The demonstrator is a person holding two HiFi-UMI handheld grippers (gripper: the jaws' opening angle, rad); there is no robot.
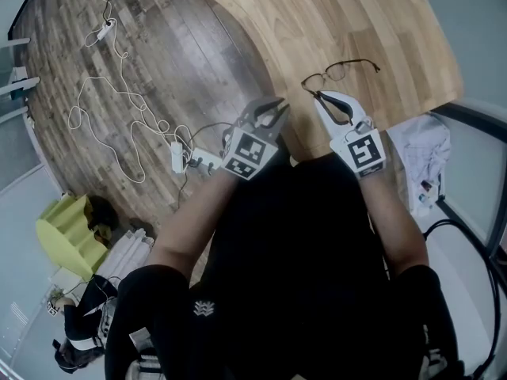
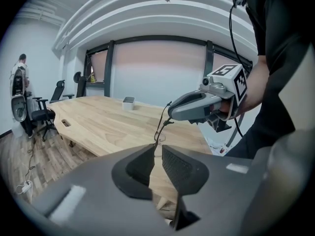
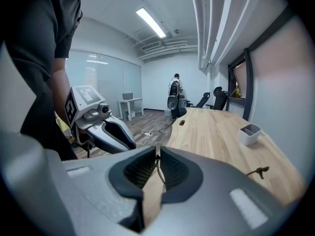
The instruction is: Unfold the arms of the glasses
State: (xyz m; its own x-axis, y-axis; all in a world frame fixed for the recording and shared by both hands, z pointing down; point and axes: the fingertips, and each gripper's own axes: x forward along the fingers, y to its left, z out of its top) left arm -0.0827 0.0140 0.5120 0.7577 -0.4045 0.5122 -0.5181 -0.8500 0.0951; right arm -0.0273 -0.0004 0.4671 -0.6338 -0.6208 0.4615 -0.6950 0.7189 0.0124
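My right tool [image 1: 320,96] pinched shut on the thin glasses [image 1: 339,72], held just over the bench [image 1: 380,22] near its front edge, my left tool [image 1: 277,106] close beside at that edge, slightly parted, empty, broad wood stretching beyond.

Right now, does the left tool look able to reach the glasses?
Probably yes. The right tool grips the glasses by a thin part, and the left tool is close beside them, jaws slightly apart and empty. Nothing lies between it and the frame.
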